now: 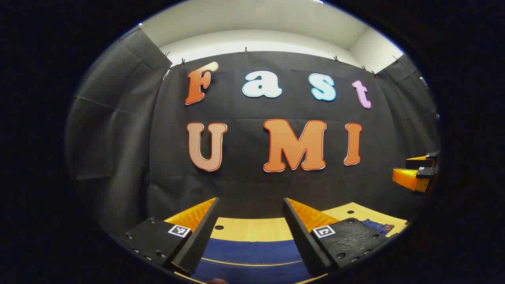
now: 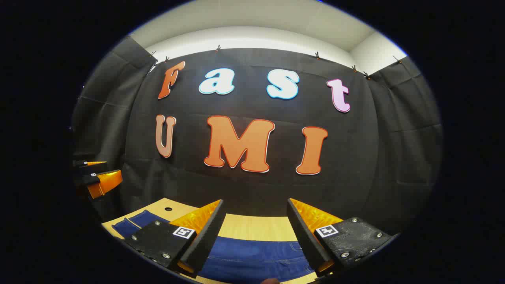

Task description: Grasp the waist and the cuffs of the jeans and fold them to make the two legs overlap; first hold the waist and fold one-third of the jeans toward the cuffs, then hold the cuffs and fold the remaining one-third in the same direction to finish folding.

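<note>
The jeans (image 1: 252,252) lie flat on a light wooden table (image 1: 252,228), spread along the near edge, with bare wood between them and the table's far edge, where the black cloth wall (image 1: 252,185) rises. In the left gripper view the left gripper (image 1: 250,203) hangs above the blue denim with its two fingers spread wide apart; nothing sits between them, and past the gap a band of jeans with a pale stitched seam crosses the table. A small dark hole (image 1: 219,227) marks the wood just beyond the cloth, near the left finger. Toward the table's right end, in the same view, a bit of the jeans with tan stitching peeks out from behind the right finger. Higher on the right the right gripper (image 1: 410,170) shows off to the side, well apart from the left one, its fingers parted. In the right gripper view the right gripper (image 2: 256,202) also hovers over the denim, fingers spread and holding nothing. Between them the jeans (image 2: 256,256) show curved stitching like a pocket seam, so this looks to be the waist part, though I cannot tell for sure. To the left, the jeans run on toward the table's left end, where a folded or doubled edge lies close to another small hole (image 2: 168,209) in the table (image 2: 256,227). The left gripper (image 2: 106,173) appears at the far left, raised over that end, fingers apart. Neither gripper touches the cloth as far as the views show.
</note>
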### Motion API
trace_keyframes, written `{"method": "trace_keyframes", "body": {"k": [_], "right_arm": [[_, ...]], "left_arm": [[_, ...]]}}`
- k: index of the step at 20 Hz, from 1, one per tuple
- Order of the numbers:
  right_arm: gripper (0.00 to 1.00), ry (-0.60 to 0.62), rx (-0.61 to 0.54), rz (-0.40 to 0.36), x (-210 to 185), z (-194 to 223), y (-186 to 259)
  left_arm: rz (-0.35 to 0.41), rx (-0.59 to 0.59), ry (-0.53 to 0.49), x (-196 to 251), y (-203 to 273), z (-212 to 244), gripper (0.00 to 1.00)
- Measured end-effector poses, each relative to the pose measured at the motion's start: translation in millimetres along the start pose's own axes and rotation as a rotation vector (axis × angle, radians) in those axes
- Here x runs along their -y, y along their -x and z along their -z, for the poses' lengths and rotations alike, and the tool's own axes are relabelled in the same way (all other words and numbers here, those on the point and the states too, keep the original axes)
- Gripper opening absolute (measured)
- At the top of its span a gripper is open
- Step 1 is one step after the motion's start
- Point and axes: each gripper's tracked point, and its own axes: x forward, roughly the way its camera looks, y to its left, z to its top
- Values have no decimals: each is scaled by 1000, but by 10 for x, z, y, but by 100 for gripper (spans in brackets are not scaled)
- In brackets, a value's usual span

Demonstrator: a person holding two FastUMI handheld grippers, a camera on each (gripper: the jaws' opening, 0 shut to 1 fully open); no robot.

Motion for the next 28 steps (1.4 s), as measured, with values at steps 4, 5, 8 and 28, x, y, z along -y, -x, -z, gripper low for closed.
{"method": "trace_keyframes", "body": {"k": [4,5,8,28], "right_arm": [[95,3,-29,12,94,118,-110],[95,0,-33,14,144,148,-163],[95,-35,-52,-3,209,207,-336],[96,-24,-240,-32,780,922,-792]], "left_arm": [[-11,12,-3,54,-132,83,96],[-24,11,-10,55,-175,81,96],[-64,-22,-32,78,-301,148,96],[-167,-208,47,-239,-634,696,97]]}}
